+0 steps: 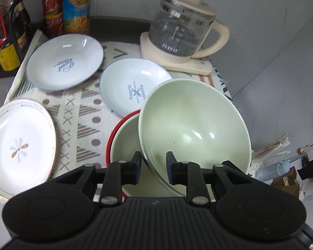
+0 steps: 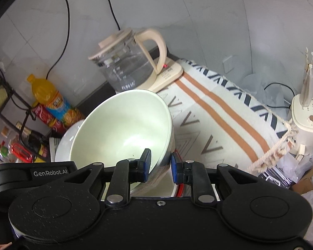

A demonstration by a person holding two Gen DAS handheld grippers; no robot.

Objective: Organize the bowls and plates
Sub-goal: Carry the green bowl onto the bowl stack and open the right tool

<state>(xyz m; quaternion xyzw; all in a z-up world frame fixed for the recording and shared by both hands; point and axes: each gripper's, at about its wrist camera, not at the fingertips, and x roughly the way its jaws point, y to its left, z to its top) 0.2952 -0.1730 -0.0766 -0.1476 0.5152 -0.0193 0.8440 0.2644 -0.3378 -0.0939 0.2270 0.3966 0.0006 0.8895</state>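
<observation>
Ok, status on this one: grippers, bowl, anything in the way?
Left gripper and right gripper both shut on green bowl rim, bowl tilted. Red-rimmed bowl right below. Kettle behind, apart.

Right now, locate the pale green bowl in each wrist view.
Left wrist: green bowl at centre right, tilted, rim between the claw tips.
Right wrist: green bowl at centre left, tilted, rim between the claw tips.
Shared landmark: glass kettle behind it.
</observation>
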